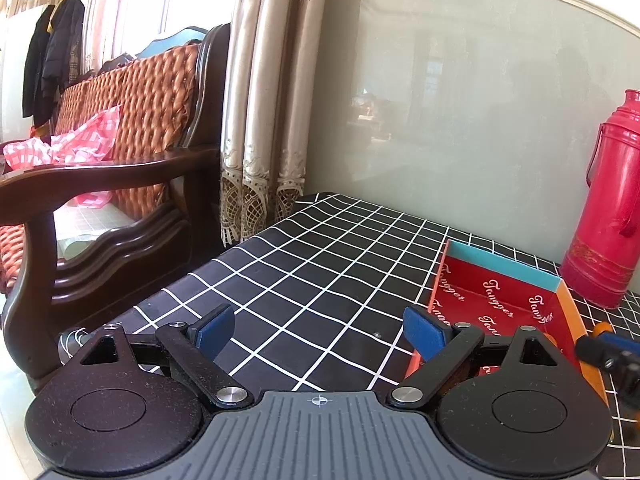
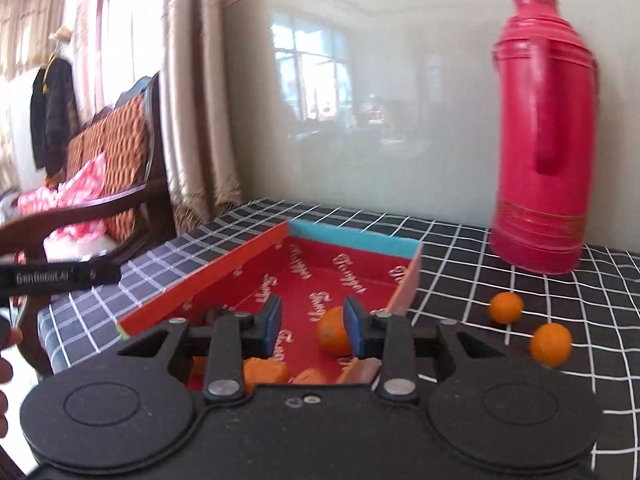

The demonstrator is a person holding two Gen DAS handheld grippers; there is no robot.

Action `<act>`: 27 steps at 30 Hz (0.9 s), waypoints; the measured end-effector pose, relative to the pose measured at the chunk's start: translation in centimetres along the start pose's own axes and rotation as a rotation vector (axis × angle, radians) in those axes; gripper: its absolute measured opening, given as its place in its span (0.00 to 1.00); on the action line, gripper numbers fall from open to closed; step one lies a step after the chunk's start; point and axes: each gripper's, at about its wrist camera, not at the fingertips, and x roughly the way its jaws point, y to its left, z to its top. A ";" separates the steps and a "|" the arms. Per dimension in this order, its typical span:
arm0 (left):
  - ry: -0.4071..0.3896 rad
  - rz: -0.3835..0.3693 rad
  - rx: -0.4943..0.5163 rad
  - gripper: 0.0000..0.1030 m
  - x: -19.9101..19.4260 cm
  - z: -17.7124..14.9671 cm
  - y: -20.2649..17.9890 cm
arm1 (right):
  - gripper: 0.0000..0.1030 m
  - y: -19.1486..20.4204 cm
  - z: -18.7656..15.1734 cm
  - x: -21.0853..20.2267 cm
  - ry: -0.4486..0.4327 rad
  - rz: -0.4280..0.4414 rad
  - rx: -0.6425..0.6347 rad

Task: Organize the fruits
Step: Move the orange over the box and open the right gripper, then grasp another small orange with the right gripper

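Observation:
A shallow red box (image 2: 320, 280) with a teal far wall lies on the black checked tablecloth; it also shows in the left wrist view (image 1: 496, 300). My right gripper (image 2: 313, 326) is open above the box. An orange (image 2: 333, 332) lies in the box, just left of the right finger, nothing gripped. More oranges (image 2: 266, 374) lie in the box's near end, partly hidden by the gripper. Two oranges (image 2: 506, 307) (image 2: 551, 344) lie on the cloth right of the box. My left gripper (image 1: 318, 330) is open and empty over the cloth, left of the box.
A tall red thermos (image 2: 544, 132) stands at the back right by the glossy wall; it also shows in the left wrist view (image 1: 610, 208). A wooden armchair (image 1: 120, 184) with a pink checked cloth stands off the table's left edge. Curtains (image 1: 260, 100) hang behind.

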 end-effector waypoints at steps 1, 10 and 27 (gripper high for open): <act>-0.002 0.003 0.000 0.88 0.0 0.0 0.0 | 0.30 0.0 0.0 0.0 -0.001 -0.003 0.011; -0.024 0.004 -0.004 0.88 -0.3 0.4 0.3 | 0.65 -6.9 -1.8 -5.1 -0.032 -0.325 0.167; -0.030 -0.119 0.052 0.90 -1.1 0.1 -5.6 | 0.47 -18.8 -6.5 -11.4 0.078 -0.718 0.369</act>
